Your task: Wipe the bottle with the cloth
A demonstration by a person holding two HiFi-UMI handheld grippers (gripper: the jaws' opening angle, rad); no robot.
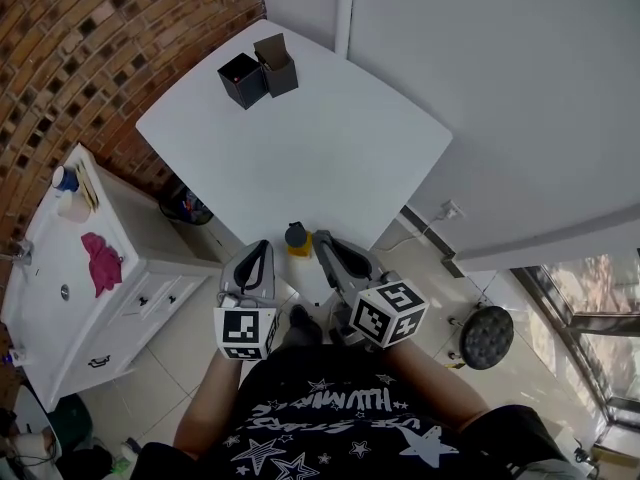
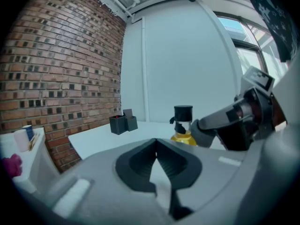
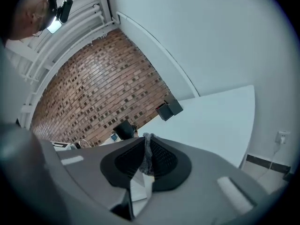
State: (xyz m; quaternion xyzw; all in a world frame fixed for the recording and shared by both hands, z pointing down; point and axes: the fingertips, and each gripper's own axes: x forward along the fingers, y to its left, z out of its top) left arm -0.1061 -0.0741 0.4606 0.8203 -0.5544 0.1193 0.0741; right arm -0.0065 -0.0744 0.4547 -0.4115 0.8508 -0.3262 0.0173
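Wiping appears not yet begun. The bottle (image 1: 297, 239) stands at the near edge of the table (image 1: 330, 158), between both gripper tips; a pink cloth (image 1: 101, 262) lies well apart on the counter (image 1: 50, 278). The left gripper (image 2: 156, 144) is closed and empty. The right gripper (image 3: 146, 142) is closed, with an unidentifiable thin grey strip in its seam. The bottle holds yellow liquid; the contents of the black boxes (image 1: 258, 73) are hidden.

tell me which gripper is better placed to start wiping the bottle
Right: the right gripper is shut on the grey cloth and sits beside the bottle. The left gripper is shut with nothing between its jaws.
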